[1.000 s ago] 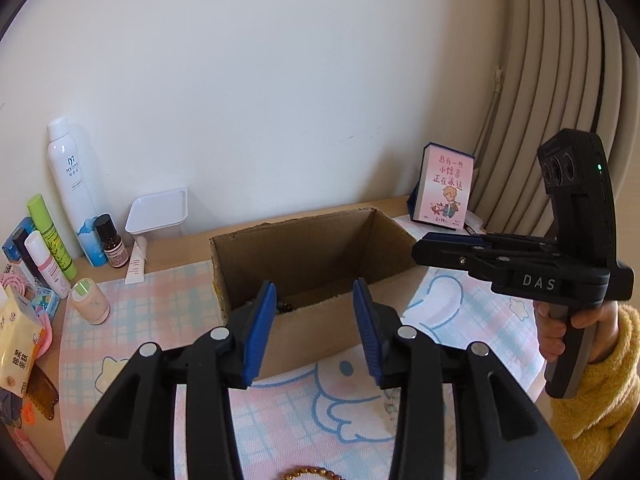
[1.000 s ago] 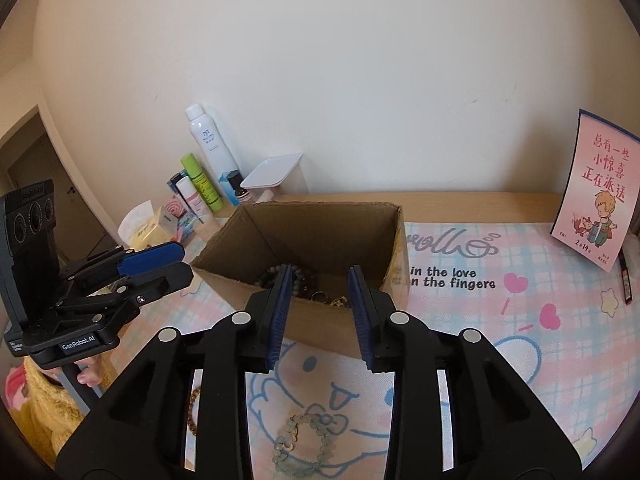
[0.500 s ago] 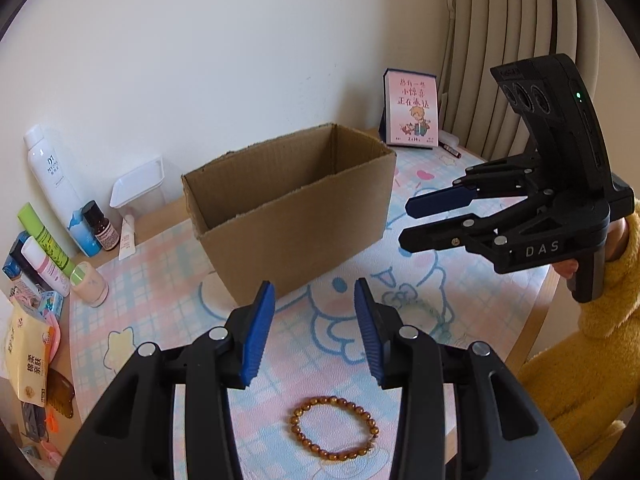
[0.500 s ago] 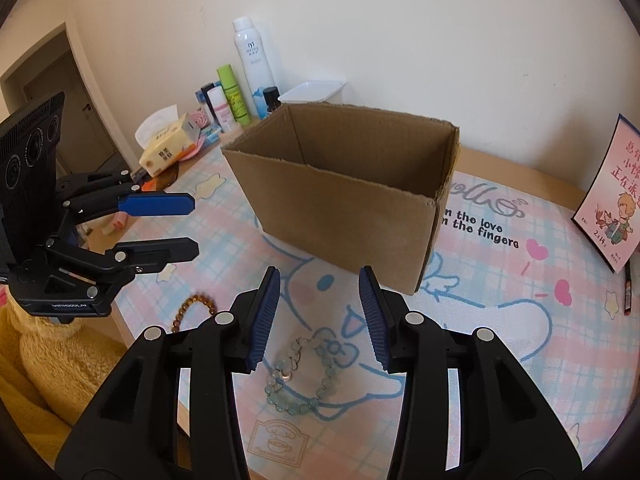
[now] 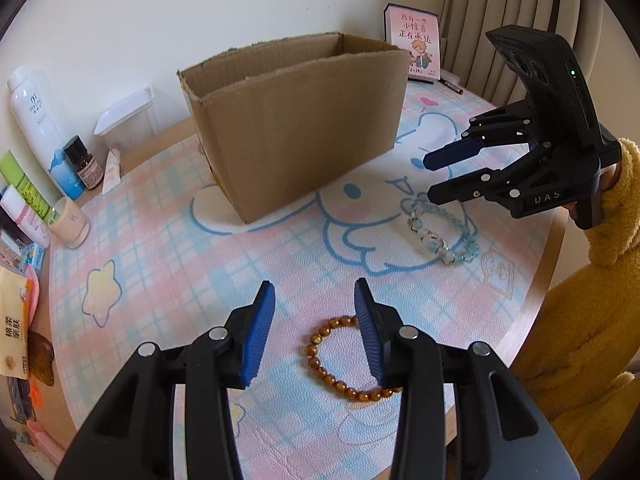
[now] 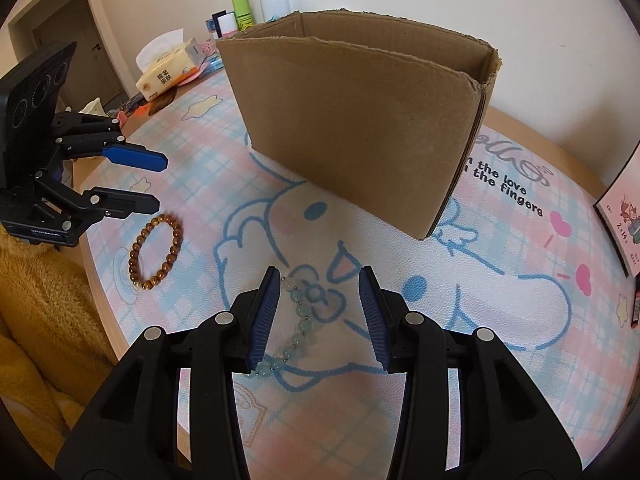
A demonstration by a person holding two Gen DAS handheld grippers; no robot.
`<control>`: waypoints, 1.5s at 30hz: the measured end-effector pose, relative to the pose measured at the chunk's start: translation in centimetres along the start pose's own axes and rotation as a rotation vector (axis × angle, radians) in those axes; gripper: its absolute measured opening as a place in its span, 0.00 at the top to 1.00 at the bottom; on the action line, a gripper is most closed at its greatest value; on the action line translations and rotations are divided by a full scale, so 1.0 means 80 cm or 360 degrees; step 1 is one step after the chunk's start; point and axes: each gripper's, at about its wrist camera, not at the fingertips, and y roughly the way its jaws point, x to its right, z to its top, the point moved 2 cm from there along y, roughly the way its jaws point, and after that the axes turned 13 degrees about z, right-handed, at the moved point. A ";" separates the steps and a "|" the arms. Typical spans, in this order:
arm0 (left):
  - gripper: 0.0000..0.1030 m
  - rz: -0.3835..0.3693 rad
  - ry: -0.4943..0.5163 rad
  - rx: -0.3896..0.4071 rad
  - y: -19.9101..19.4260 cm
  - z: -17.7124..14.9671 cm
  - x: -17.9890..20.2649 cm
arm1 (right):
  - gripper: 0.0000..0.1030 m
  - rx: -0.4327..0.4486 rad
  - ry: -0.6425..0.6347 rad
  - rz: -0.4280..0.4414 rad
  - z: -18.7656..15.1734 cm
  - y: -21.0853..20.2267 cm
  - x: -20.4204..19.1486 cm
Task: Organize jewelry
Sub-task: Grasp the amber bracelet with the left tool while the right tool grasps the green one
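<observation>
An amber bead bracelet (image 5: 320,372) lies on the cartoon mat near the table's front edge. My left gripper (image 5: 314,284) hovers open just over it, and its right pad hides the ring's right side. A pale green bead bracelet (image 6: 300,312) lies further right. My right gripper (image 6: 319,272) stands open above it, with the strand running by its left pad. Neither gripper's pads press on anything. Each view shows the other side too: right gripper (image 5: 429,178), pale bracelet (image 5: 430,240), left gripper (image 6: 160,182), amber bracelet (image 6: 134,252). Behind both stands an open cardboard box (image 5: 296,128); its inside is hidden.
Bottles and tubes (image 5: 34,120), a white tub (image 5: 126,116) and a tissue pack (image 6: 168,72) crowd the table's left end. A pink card (image 5: 412,48) and a pen (image 5: 452,86) sit at the back right. Yellow fleece sleeves (image 5: 580,320) reach past the rounded table edge.
Both grippers came down from over the box and tipped towards the mat in front of it. The bracelets now lie under the jaws. The right jaws opened slightly wider.
</observation>
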 end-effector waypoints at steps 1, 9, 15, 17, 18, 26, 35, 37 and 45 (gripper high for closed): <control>0.61 -0.0025 -0.0003 -0.0017 0.003 -0.003 -0.001 | 0.62 -0.0001 -0.0015 0.0012 -0.001 0.001 -0.002; 0.61 -0.0022 0.0035 -0.0053 0.015 -0.021 -0.005 | 0.70 -0.0086 -0.0131 -0.0001 -0.010 0.018 -0.014; 0.61 0.0000 0.0098 -0.0058 0.019 -0.026 0.003 | 0.70 -0.0087 -0.0159 -0.0021 -0.007 0.025 -0.018; 0.61 0.0034 0.0116 -0.0035 0.021 -0.026 0.003 | 0.70 -0.0087 -0.0200 -0.0050 -0.006 0.028 -0.023; 0.61 0.0039 0.0133 -0.0041 0.024 -0.027 0.004 | 0.70 -0.0090 -0.0224 -0.0064 -0.005 0.032 -0.027; 0.67 0.0010 0.0148 -0.0064 0.026 -0.029 0.010 | 0.79 -0.0105 -0.0321 -0.0102 -0.001 0.045 -0.041; 0.90 0.0027 0.0117 -0.0050 0.029 -0.025 0.009 | 0.92 -0.0102 -0.0299 -0.0126 0.005 0.051 -0.041; 0.92 0.0026 0.0106 -0.0047 0.030 -0.025 0.007 | 0.93 -0.0092 -0.0275 -0.0116 0.006 0.050 -0.039; 0.93 -0.0008 0.0073 -0.0003 0.022 -0.019 0.008 | 0.93 0.0005 -0.0204 -0.0054 0.014 0.029 -0.035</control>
